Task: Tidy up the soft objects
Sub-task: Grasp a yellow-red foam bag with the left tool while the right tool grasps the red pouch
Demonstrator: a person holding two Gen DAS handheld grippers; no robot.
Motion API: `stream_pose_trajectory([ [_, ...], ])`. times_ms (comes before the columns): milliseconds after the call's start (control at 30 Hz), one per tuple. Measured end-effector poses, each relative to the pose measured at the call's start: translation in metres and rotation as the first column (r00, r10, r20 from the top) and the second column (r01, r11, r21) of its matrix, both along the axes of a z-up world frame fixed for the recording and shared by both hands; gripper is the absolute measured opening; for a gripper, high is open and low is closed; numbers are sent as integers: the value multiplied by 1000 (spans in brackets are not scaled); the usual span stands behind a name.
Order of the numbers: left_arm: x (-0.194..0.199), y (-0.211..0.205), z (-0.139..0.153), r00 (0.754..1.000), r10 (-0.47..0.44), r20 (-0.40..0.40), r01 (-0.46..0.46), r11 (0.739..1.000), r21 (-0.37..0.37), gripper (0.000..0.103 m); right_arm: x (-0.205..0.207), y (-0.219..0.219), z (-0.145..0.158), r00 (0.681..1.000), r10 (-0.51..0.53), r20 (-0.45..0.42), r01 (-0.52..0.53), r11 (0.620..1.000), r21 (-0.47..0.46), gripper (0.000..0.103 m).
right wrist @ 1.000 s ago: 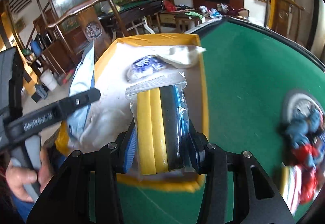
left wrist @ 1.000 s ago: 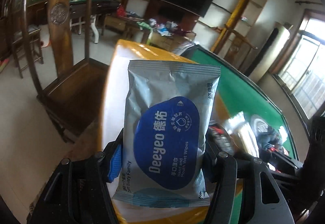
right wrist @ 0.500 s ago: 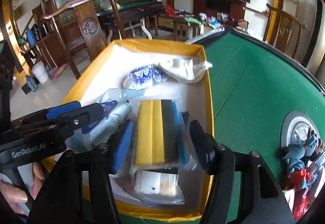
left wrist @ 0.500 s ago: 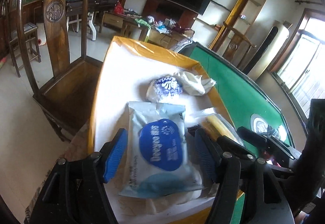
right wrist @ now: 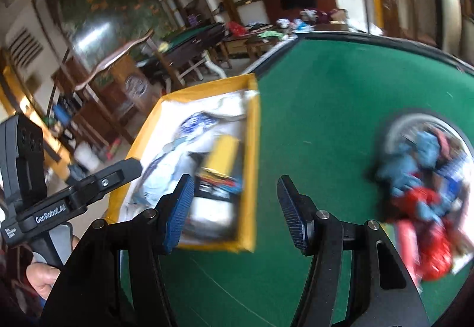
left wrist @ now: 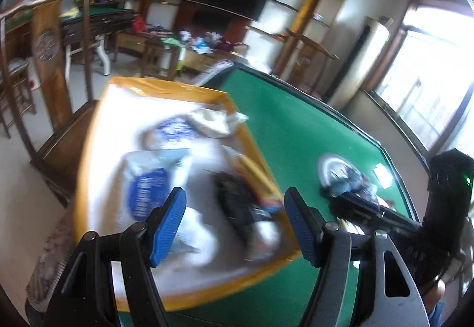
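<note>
While both of your grippers hang above the green felt table (right wrist: 340,95), each one is empty. Your left gripper (left wrist: 235,227) has its blue pads parted wide, with nothing between them; through the gap you see the yellow-rimmed box (left wrist: 89,155) below. Your right gripper (right wrist: 235,213) also has its pads spread apart and grips nothing; bare green felt and the box's near corner show between them.

Inside the box, on its white lining, lie the soft things. The wet wipes pack (left wrist: 148,187), pale with a blue oval label, lies flat toward the box's left side as the left camera sees it. Just to its right lies the sponge pack (right wrist: 223,161), yellow and black in clear wrap, close against the box's right wall. Farther back sit a blue-and-white patterned pouch (left wrist: 174,131) and a crumpled white cloth (left wrist: 216,121), touching each other near the far corner.

Well apart from the box, on the felt, a round plate (right wrist: 397,125) holds a heap of blue and red soft items (right wrist: 420,178). Both views are blurred. A hand (right wrist: 44,279) grips the left tool's handle at the right camera's lower left edge.
</note>
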State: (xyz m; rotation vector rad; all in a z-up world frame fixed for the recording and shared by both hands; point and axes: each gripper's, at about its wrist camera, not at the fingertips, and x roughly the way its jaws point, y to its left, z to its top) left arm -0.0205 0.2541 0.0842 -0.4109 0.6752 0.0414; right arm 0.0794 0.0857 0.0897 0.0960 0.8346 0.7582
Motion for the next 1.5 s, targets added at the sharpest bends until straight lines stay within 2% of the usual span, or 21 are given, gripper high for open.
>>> stream_pose_trajectory([
  [167, 11, -54, 4, 994, -107, -26, 108, 993, 48, 69, 1, -73, 2, 996, -92, -12, 93, 994, 57, 59],
  [267, 18, -85, 0, 985, -164, -59, 168, 984, 64, 69, -1, -104, 0, 992, -129, -9, 130, 991, 46, 59],
  [400, 31, -126, -12, 960, -252, -120, 260, 964, 51, 69, -2, -157, -1, 980, -201, 5, 200, 979, 36, 59],
  [533, 48, -163, -30, 924, -330, -196, 335, 942, -9, 69, -1, -211, -1, 949, -314, 30, 314, 949, 12, 59],
  [600, 61, -178, -41, 906, -346, -243, 348, 937, -38, 70, 2, -239, 2, 918, -393, 59, 395, 918, -31, 60],
  [667, 73, -188, -47, 900, -339, -273, 336, 940, -61, 70, 6, -261, 1, 884, -462, 72, 467, 882, -71, 70],
  [700, 79, -192, -49, 899, -326, -293, 320, 945, -68, 70, 9, -274, 1, 863, -499, 76, 504, 860, -79, 71],
  [867, 100, -207, -57, 908, -253, -335, 254, 966, -41, 70, 19, -319, -4, 826, -563, -9, 563, 826, -40, 71],
  [1000, 108, -223, -66, 908, -213, -362, 244, 969, 42, 70, 24, -335, -10, 786, -618, -14, 615, 784, -83, 71],
  [1067, 111, -228, -73, 904, -210, -374, 249, 967, 60, 72, 27, -334, -15, 780, -625, -29, 619, 777, -112, 71],
  [1100, 110, -230, -73, 912, -204, -357, 249, 965, 85, 73, 28, -334, -18, 776, -629, -35, 622, 774, -119, 71],
  [1167, 112, -237, -74, 913, -201, -356, 265, 954, 140, 74, 32, -336, -25, 769, -638, -51, 628, 767, -134, 71],
  [1233, 113, -239, -75, 912, -218, -349, 294, 938, 183, 74, 35, -335, -32, 768, -638, -59, 624, 765, -162, 71],
  [1300, 113, -241, -76, 905, -250, -344, 336, 917, 216, 74, 38, -330, -37, 780, -623, -61, 604, 774, -191, 70],
  [1367, 111, -237, -77, 894, -303, -331, 393, 884, 253, 73, 40, -323, -41, 790, -611, -45, 587, 776, -230, 70],
  [1500, 108, -226, -75, 882, -361, -302, 443, 854, 273, 64, 45, -312, -48, 797, -604, -5, 573, 758, -312, 70],
])
